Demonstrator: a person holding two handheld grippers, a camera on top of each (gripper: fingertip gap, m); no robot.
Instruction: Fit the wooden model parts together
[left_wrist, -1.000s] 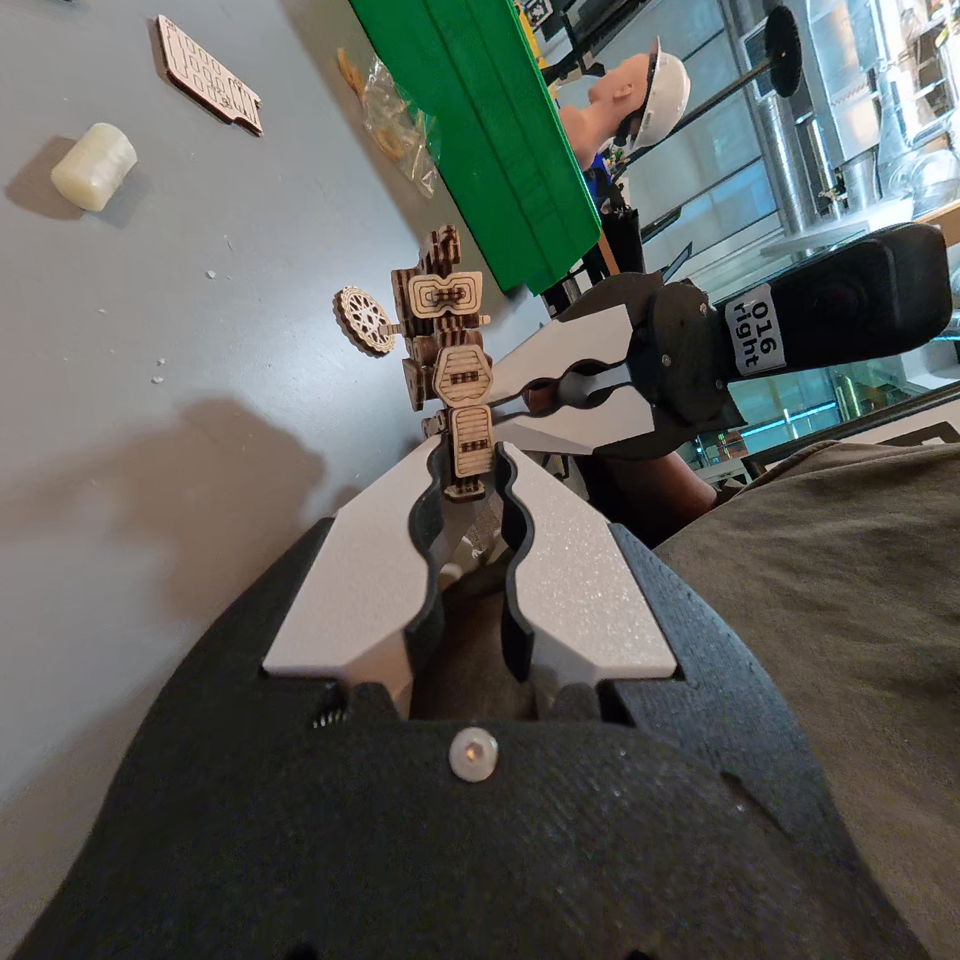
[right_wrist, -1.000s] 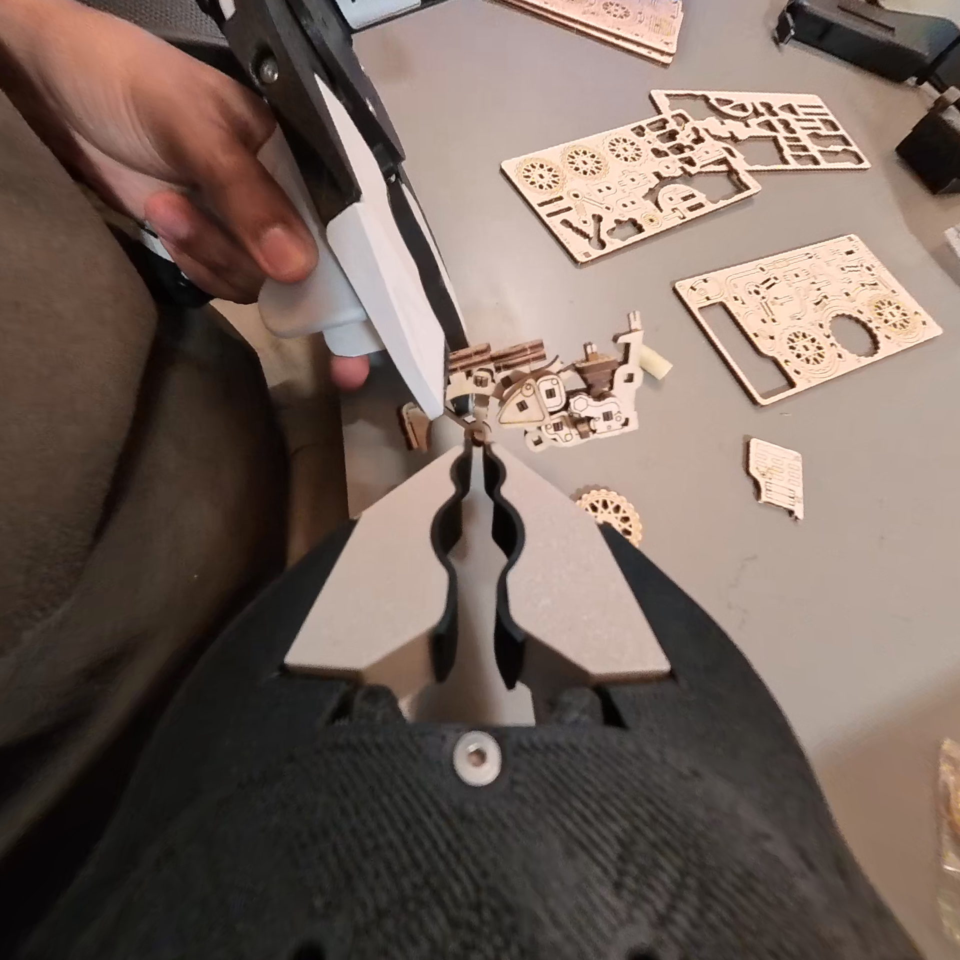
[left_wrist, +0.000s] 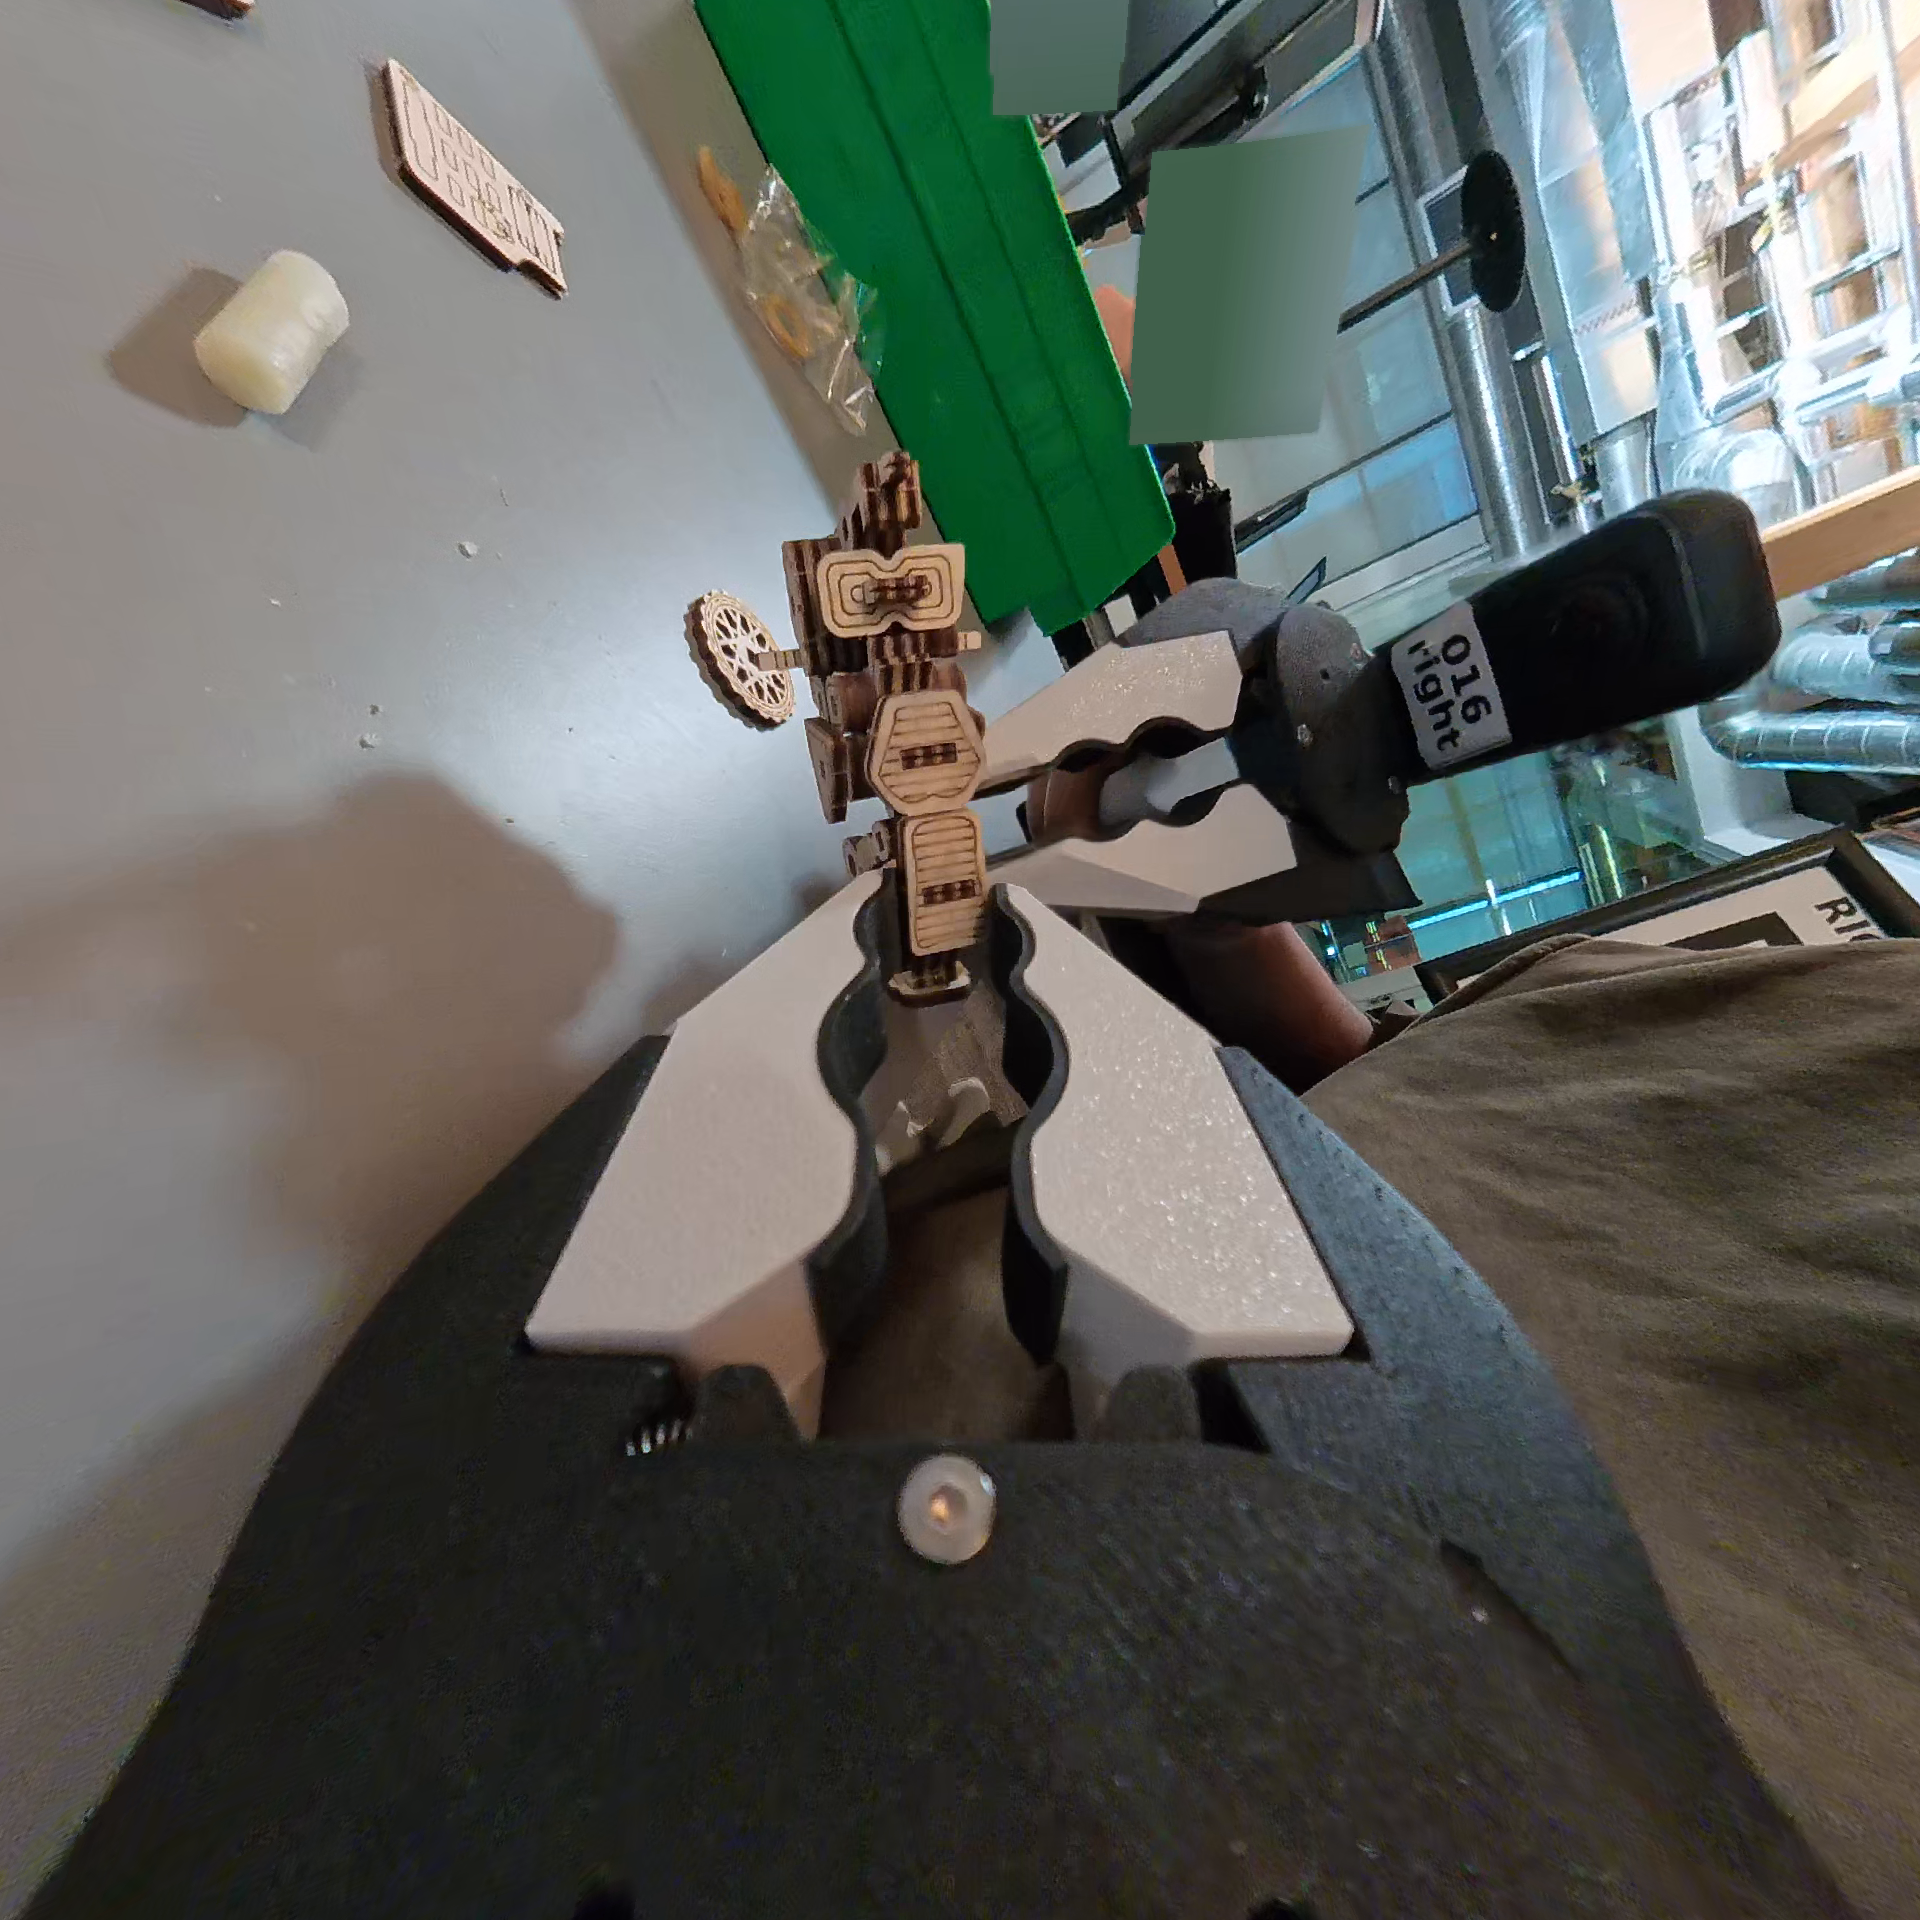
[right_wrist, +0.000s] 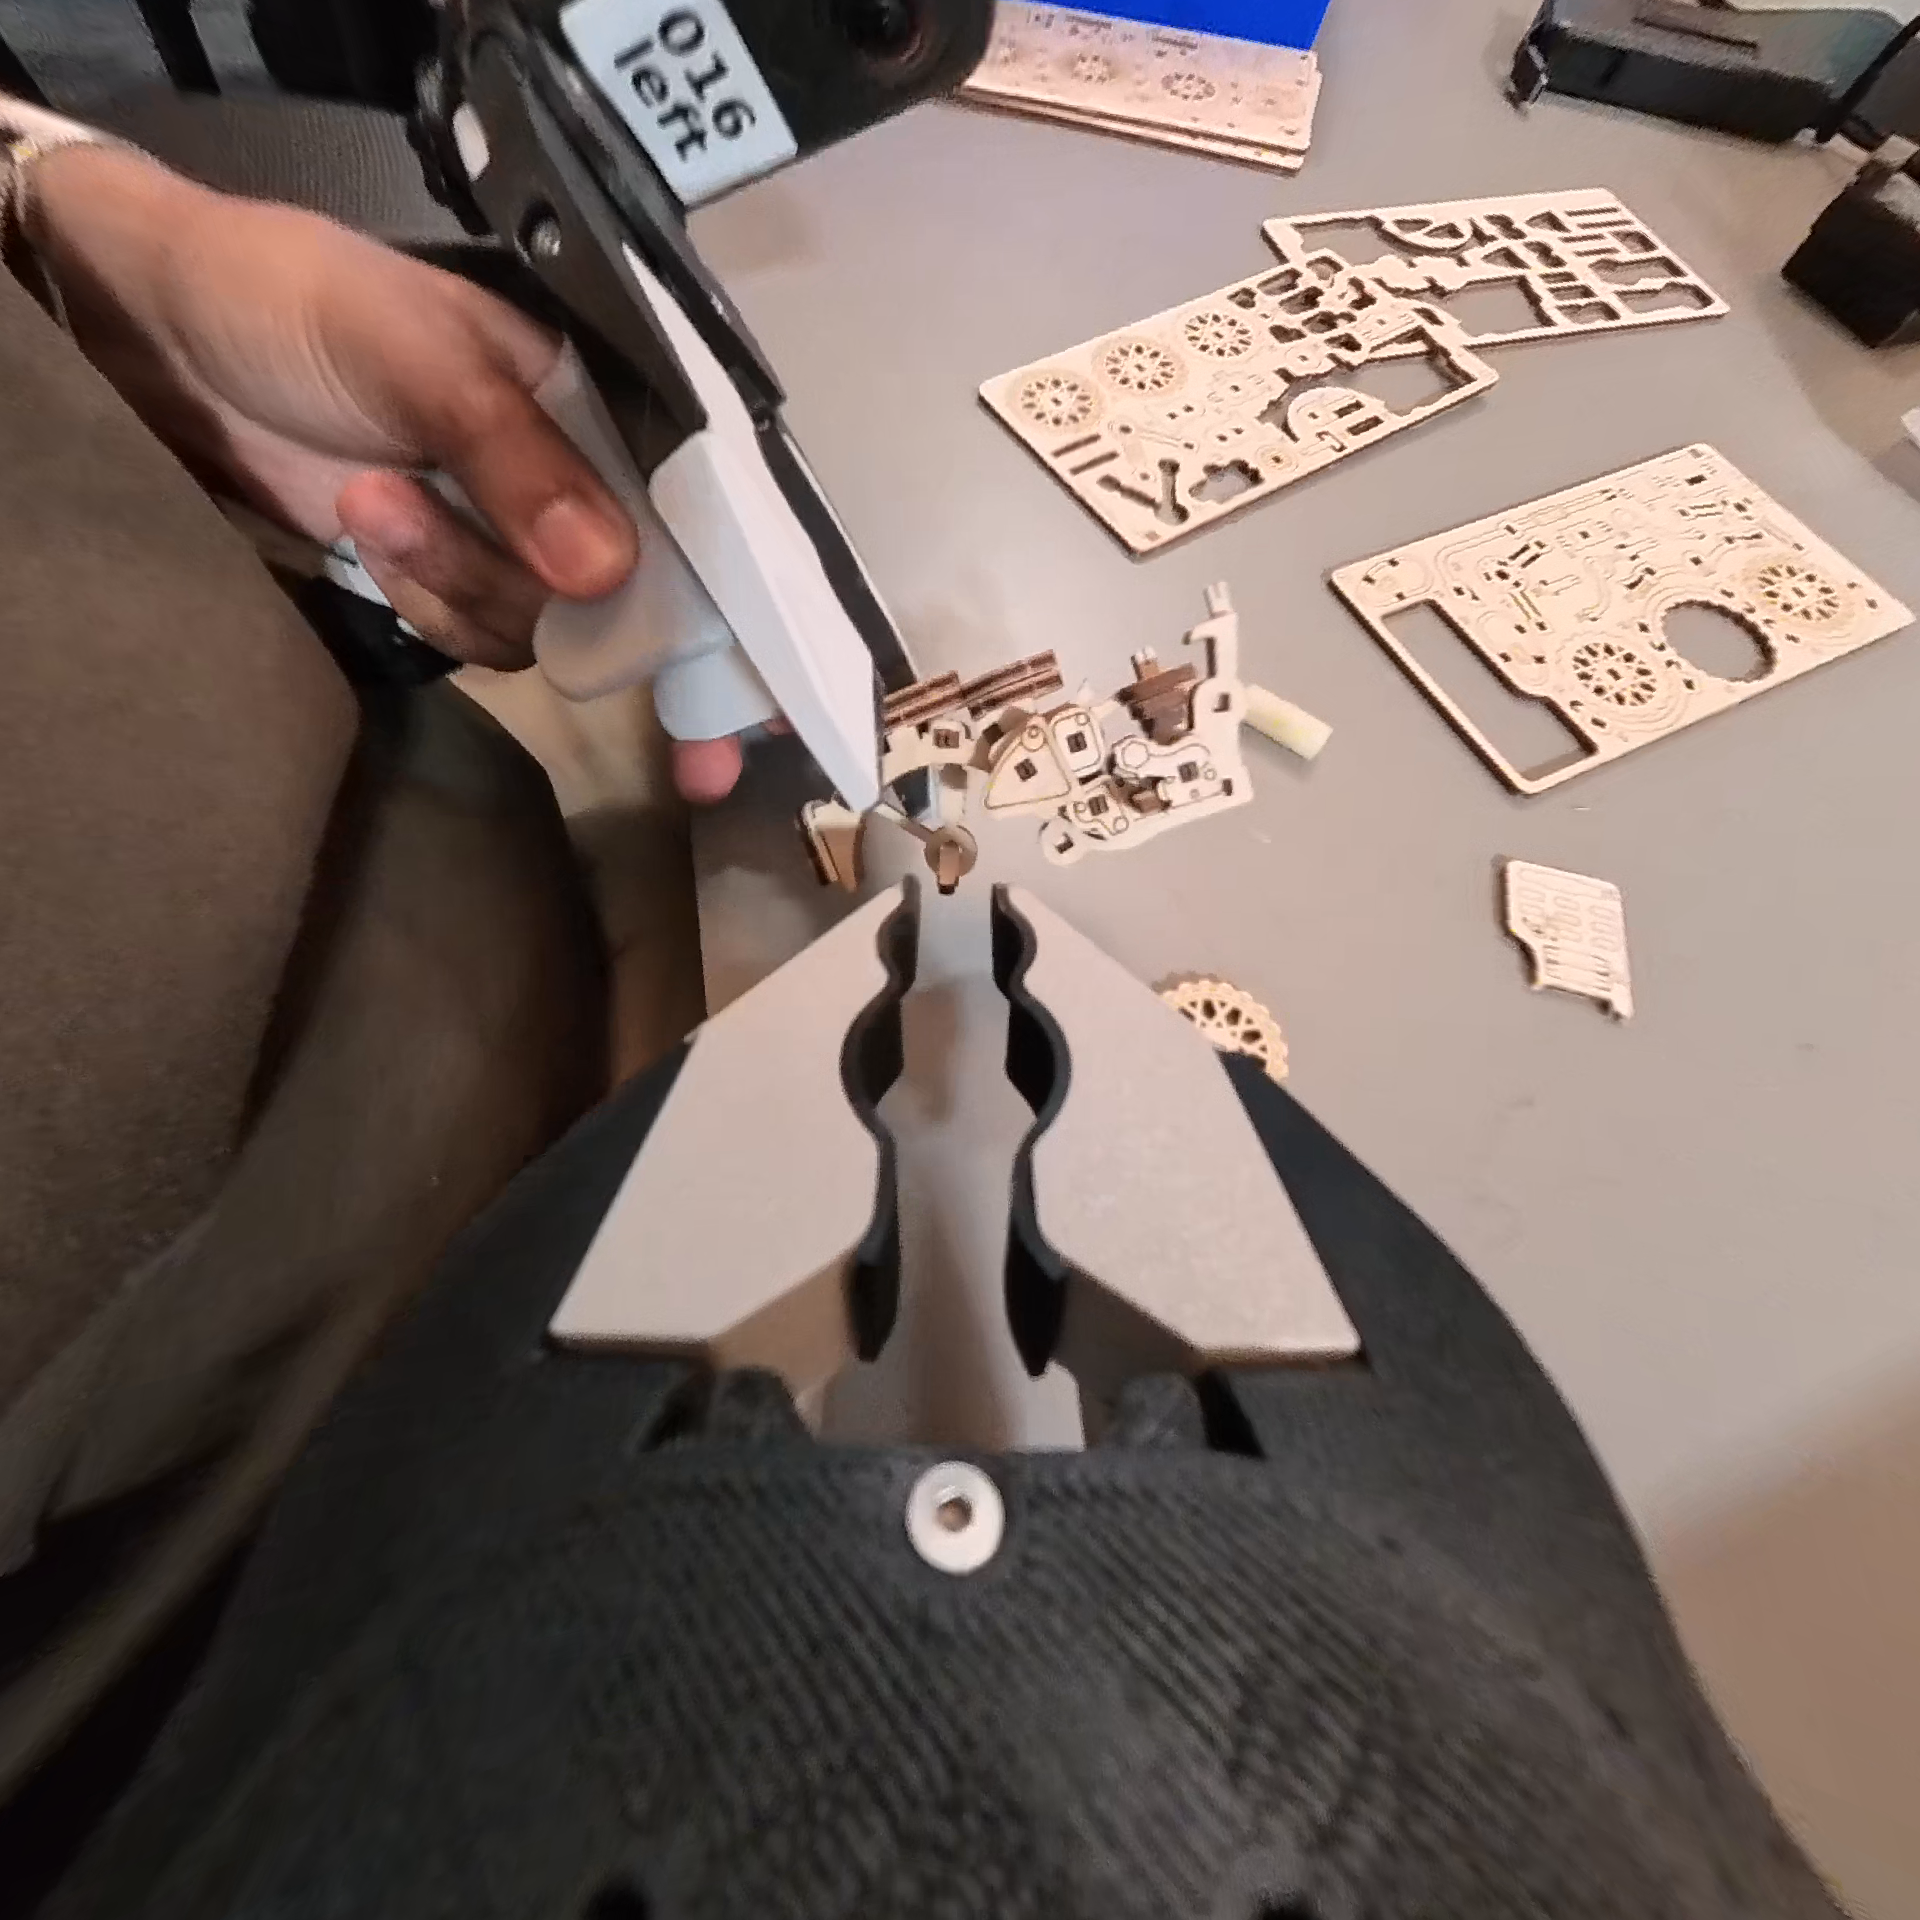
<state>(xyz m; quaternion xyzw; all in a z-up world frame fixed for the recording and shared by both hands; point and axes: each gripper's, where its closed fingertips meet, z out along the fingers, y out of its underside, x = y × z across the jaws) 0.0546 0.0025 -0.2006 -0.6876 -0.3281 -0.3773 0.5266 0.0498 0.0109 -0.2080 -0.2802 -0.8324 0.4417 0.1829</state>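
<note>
My left gripper (left_wrist: 935, 914) is shut on the tail end of a partly built wooden model (left_wrist: 899, 665), which sticks out forward from its tips above the grey table (left_wrist: 312, 831). In the right wrist view the left gripper (right_wrist: 883, 769) holds the model (right_wrist: 1091, 769) from the left, and a small round wooden piece (right_wrist: 951, 854) hangs off the model's near end. My right gripper (right_wrist: 954, 902) is open and empty, its tips just short of that piece. It also shows in the left wrist view (left_wrist: 1003, 805), beside the model.
A loose wooden gear (right_wrist: 1226, 1023), a small cut panel (right_wrist: 1569, 935) and a white cylinder (left_wrist: 272, 330) lie on the table. Two punched part sheets (right_wrist: 1236, 416) (right_wrist: 1621, 613) lie beyond the model. A small wooden part (right_wrist: 831, 842) sits at the table edge. A green box (left_wrist: 966, 312) stands behind. Both grippers' tips are close together, under 4 cm apart.
My right gripper was nearly shut at the small piece on the model's end; it has opened and backed off slightly. The left gripper still holds the model.
</note>
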